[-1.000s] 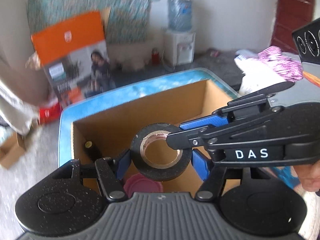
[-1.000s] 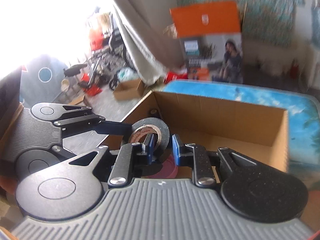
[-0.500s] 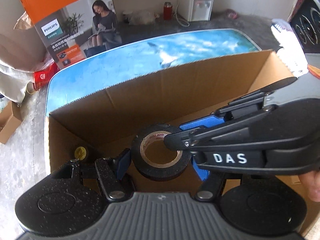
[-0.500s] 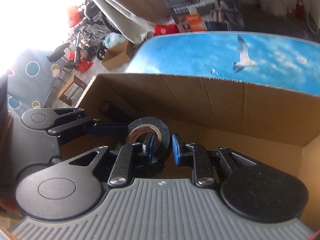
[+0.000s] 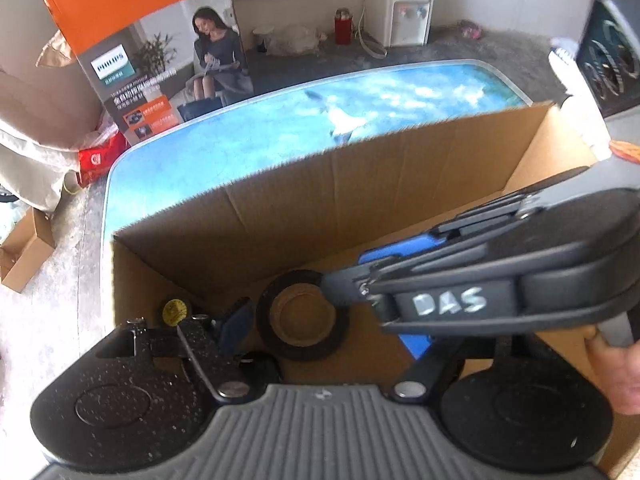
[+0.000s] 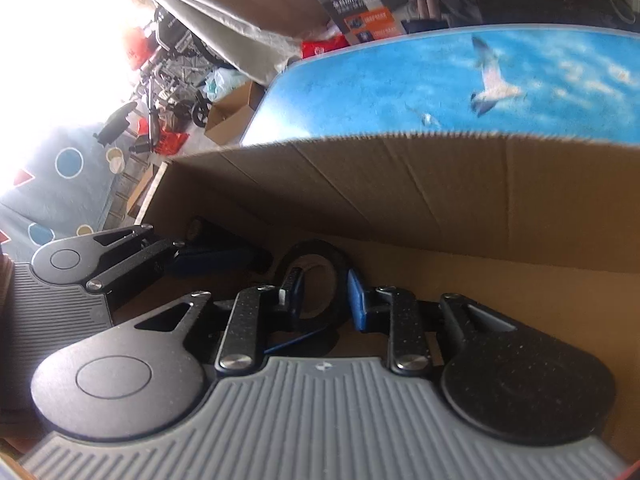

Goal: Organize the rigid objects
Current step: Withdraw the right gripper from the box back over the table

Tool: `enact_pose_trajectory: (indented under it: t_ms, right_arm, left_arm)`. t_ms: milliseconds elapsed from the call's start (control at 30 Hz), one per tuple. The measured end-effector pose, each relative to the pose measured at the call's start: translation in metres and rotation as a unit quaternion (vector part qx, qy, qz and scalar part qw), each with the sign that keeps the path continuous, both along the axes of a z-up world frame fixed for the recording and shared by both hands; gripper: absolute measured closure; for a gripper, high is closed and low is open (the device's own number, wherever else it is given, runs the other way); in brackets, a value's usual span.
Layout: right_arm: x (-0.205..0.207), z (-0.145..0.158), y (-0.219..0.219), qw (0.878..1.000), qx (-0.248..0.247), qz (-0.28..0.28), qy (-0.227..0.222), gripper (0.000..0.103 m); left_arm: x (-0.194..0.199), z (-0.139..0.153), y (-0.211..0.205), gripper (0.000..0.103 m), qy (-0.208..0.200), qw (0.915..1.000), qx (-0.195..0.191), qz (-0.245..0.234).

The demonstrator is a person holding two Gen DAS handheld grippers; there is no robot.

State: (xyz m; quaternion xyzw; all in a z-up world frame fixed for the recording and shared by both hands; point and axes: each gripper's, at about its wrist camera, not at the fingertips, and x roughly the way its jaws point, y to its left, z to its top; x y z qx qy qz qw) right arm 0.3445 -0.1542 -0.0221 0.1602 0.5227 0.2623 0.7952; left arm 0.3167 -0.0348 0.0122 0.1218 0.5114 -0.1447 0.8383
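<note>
A black tape roll point(image 5: 301, 316) lies on the floor of an open cardboard box point(image 5: 360, 184). My left gripper point(image 5: 326, 330) is open, its fingers wide on either side of the roll. My right gripper point(image 6: 326, 294) is open too: one finger sits inside the roll's hole, the other outside its rim, apart from the tape roll point(image 6: 320, 276). In the left wrist view the right gripper point(image 5: 500, 276) reaches in from the right over the roll.
A dark cylinder with a yellow end point(image 5: 175, 310) lies in the box's left corner. The box stands on a blue sky-print table point(image 5: 280, 136). An orange Philips carton point(image 5: 148, 52) stands beyond the table. Small cardboard boxes sit on the floor at left point(image 5: 24, 252).
Both grippers lowered the roll into the box. The right jaws, shut on the roll's rim before, have opened, the left fingers stand wider, and the roll now rests on the box floor.
</note>
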Motion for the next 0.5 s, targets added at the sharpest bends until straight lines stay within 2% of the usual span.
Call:
enact_pose_trajectory:
  t_ms: [100, 200, 300, 433, 500]
  right_arm:
    - [-0.021, 0.03, -0.013, 0.999, 0.017, -0.014, -0.038, 0.072]
    - [-0.059, 0.067, -0.036, 0.994, 0.045, -0.042, -0.093, 0.057]
    - [-0.113, 0.101, -0.062, 0.983, 0.072, -0.074, -0.153, 0.047]
    - [-0.198, 0.13, -0.09, 0.963, 0.083, -0.11, -0.232, 0.016]
    - [-0.237, 0.133, -0.101, 0.955, 0.078, -0.126, -0.256, 0.011]
  left_arm:
    - [-0.016, 0.024, 0.003, 0.022, -0.029, 0.9994, -0.02, -0.002]
    - [-0.042, 0.056, 0.009, 0.014, -0.068, 0.9962, -0.051, -0.016]
    - [-0.077, 0.087, 0.015, 0.007, -0.118, 0.99, -0.07, -0.03]
    - [-0.129, 0.116, 0.019, 0.005, -0.178, 0.981, -0.074, -0.022]
    - [-0.152, 0.123, 0.021, 0.005, -0.191, 0.9774, -0.089, -0.018]
